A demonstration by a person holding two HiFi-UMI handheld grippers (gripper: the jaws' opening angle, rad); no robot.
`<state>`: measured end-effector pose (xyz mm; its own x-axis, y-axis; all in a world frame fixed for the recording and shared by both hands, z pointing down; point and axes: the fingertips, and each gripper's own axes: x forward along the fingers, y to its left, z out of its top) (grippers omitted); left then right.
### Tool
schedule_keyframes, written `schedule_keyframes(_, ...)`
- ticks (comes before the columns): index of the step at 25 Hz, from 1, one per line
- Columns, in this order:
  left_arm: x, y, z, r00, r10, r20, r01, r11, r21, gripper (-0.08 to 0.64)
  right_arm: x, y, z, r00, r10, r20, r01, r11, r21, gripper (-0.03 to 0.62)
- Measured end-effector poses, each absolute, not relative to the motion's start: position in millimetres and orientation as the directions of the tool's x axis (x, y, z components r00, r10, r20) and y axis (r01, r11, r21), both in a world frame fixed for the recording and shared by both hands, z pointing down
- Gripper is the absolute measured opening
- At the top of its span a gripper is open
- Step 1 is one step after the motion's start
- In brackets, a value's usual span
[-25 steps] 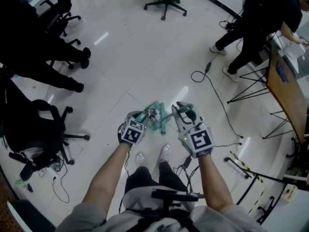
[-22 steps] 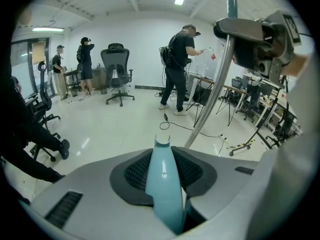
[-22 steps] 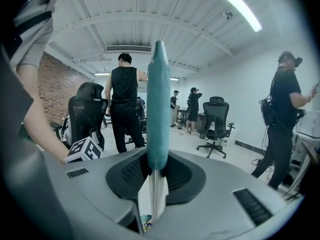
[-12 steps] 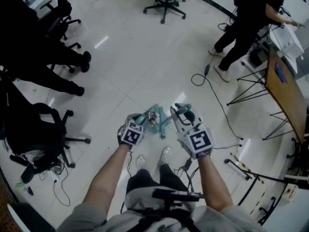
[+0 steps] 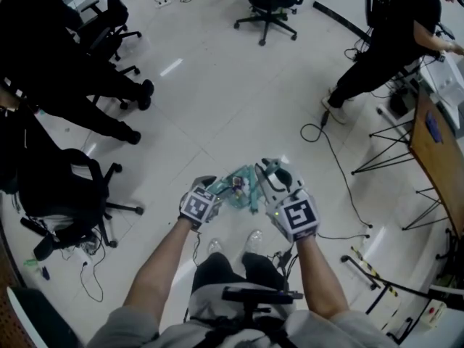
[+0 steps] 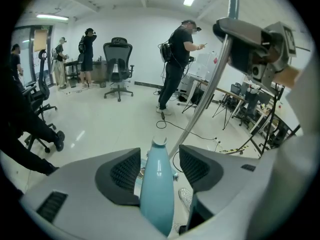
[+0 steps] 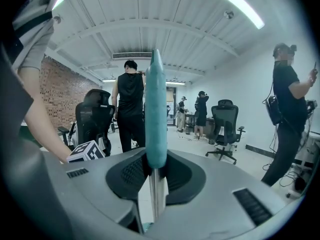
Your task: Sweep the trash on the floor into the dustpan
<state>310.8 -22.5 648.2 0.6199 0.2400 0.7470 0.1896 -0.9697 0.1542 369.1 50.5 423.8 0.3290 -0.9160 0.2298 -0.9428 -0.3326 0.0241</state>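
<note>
The dustpan (image 5: 238, 188) is teal and stands on the white floor (image 5: 217, 107), just in front of the person's feet and between the two grippers. Something small lies in it, too small to tell.

Its light-blue dustpan handle (image 6: 156, 184) rises between the jaws of the left gripper (image 5: 207, 185). These jaws have just been opening and now stand apart. The handle is close to the left pad, and a clear gap shows at the right pad, so they do not press it.

At 3 o'clock from the dustpan, the right gripper (image 5: 270, 171) has its jaws clamped on the teal broom handle (image 7: 155, 114), just where the grip ends and the bare metal pole (image 7: 157, 194) begins. In the left gripper view the pole runs up toward 1 o'clock.

Farther out in the head view, a black office chair (image 5: 61, 194) stands at 9 o'clock and a second one (image 5: 272, 2) at 12 o'clock. A black cable (image 5: 335, 154) lies on the floor at 2 o'clock. Beyond it a person (image 5: 395, 42) in dark clothes stands near a wooden desk (image 5: 438, 147).
</note>
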Motion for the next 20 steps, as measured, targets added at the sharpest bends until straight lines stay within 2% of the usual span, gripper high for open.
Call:
schedule_keyframes(2,308.7,-26.4,639.9,0.623,0.254,0.74,0.191,-0.967,0.171,0.26,369.2,42.4,421.6,0.318,-0.92,0.229,-0.946,-0.325,0.009,0.067)
schedule_keyframes(5,303.3,-32.3,619.6,0.638,0.311,0.704,0.233,-0.95,0.208,0.276,365.5,28.5,417.9,0.307,-0.922,0.235,-0.949,-0.315,0.005,0.067)
schedule_keyframes(10,298.1,-54.0,584.7,0.628,0.46,0.628,0.415,-0.88,0.23,0.27,355.6,3.3,408.5,0.291,-0.936,0.198,-0.956,-0.292,0.025,0.069)
schedule_keyframes(11,296.4,-60.0,579.7,0.622,0.495,0.606,0.455,-0.859,0.234,0.254,353.5,-1.5,407.3,0.307,-0.931,0.197,-0.951,-0.308,0.026,0.069)
schedule_keyframes(15,300.9,-89.4,576.9,0.595,0.568,0.568,0.576,-0.795,0.191,0.046,357.9,-11.0,406.4,0.417,-0.887,0.199,-0.908,-0.417,0.047,0.069)
schedule_keyframes(20,290.3,-91.5,608.7,0.469,0.606,0.643,0.726,-0.679,0.11,0.029,355.4,-14.3,402.6,0.505,-0.839,0.2,-0.862,-0.5,0.078,0.069)
